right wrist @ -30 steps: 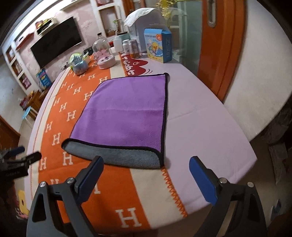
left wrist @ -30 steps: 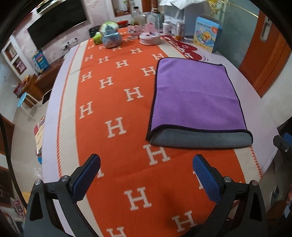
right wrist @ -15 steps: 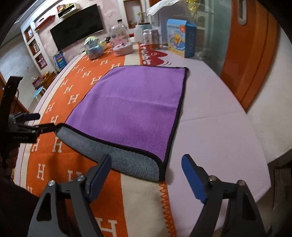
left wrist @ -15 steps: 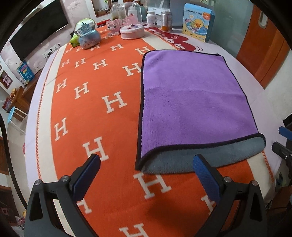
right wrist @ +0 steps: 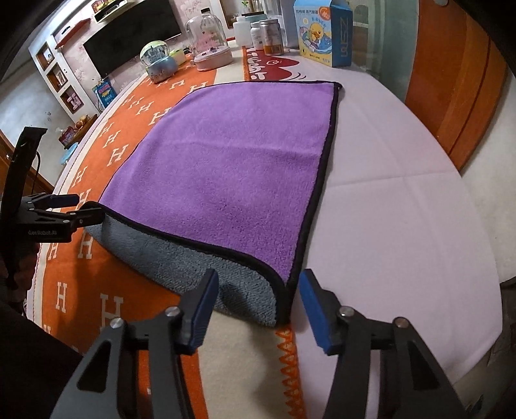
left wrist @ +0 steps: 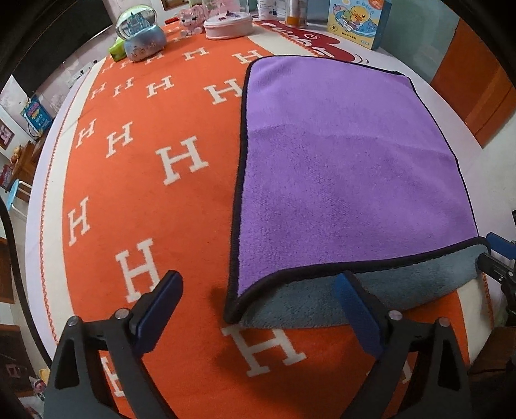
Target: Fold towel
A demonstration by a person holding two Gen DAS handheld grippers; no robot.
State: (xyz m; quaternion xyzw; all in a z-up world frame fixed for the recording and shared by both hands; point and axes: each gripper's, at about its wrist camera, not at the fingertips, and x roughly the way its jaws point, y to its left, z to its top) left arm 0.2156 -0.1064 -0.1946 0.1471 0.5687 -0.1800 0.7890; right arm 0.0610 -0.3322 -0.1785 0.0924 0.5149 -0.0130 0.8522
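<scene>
A purple towel [left wrist: 348, 167] with a black hem and grey underside lies folded once on the table; it also shows in the right wrist view [right wrist: 232, 161]. Its grey lower layer [left wrist: 338, 299] sticks out along the near edge. My left gripper [left wrist: 258, 309] is open, its jaws either side of the towel's near left corner, just short of it. My right gripper [right wrist: 258, 306] is open, its jaws either side of the near right corner [right wrist: 277, 309]. Each gripper shows at the edge of the other's view.
An orange cloth with white H letters [left wrist: 145, 161] covers the table. At the far end stand a snow globe [left wrist: 140, 35], a pink box [left wrist: 227, 24], cans and a duck carton [right wrist: 322, 32]. A bare pale strip [right wrist: 403, 209] runs along the right edge.
Both grippers have moved forward and down towards the towel's near corners. The right gripper's jaws have narrowed somewhat. The towel has not moved.
</scene>
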